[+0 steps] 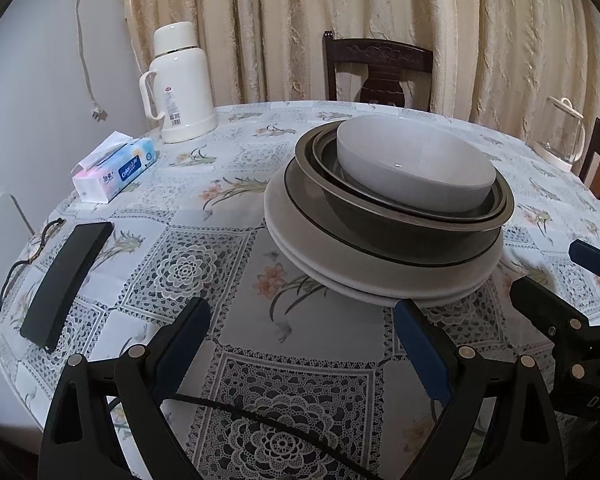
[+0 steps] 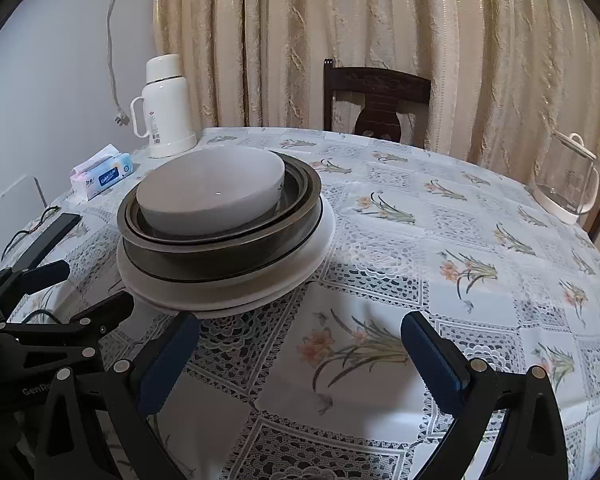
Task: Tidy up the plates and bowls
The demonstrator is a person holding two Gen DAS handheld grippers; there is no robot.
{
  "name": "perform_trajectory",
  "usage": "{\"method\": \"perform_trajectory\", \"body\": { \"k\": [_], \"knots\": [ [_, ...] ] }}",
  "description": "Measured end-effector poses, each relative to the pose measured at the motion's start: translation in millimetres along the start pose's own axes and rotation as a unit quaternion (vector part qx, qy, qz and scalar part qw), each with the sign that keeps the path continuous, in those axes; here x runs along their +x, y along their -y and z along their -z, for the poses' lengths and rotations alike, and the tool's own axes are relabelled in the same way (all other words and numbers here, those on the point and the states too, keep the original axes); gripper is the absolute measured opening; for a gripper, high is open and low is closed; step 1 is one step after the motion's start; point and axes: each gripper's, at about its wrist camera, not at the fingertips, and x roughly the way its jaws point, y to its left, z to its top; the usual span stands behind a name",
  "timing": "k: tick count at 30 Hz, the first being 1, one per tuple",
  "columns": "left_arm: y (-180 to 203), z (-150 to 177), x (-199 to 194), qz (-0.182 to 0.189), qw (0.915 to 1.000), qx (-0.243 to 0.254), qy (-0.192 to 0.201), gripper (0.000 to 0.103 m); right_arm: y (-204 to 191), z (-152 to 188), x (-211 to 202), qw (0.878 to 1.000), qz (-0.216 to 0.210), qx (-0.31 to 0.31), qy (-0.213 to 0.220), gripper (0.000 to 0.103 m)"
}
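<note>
The stack of dishes sits on the tabletop, just past the tips of both grippers. At the bottom are two wide white plates. On them sit dark bowls with thin rims, one inside the other. At the very top is a pale gray bowl, a bit off to one side.

The left gripper has its fingers wide apart and holds nothing. The stack is just ahead of its right finger, very close to the tip. The right gripper is spread wide too, with nothing in it. The stack is ahead of its left finger.

These dishes look hard, smooth and shiny, so I think they will be slippery and could break if they drop. The whole stack is probably heavy. The plates stick out past the bowls, so their rims look like the best place to pinch. The gray bowl could be lifted alone by its rim, and it is likely light. It sits loose in the dark bowls, so a bump could make it slide.

The tabletop cloth looks smooth, so the stack may slide if pushed.
</note>
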Motion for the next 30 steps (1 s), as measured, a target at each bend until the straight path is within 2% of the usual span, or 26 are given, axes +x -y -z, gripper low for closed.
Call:
{"method": "perform_trajectory", "body": {
  "k": [30],
  "knots": [
    [-1.0,3.5,9.4,0.012,0.9999,-0.005,-0.009,0.094,-6.2,0.6,3.9,1.0,-0.004,-0.014,-0.012,0.103]
  ]
}}
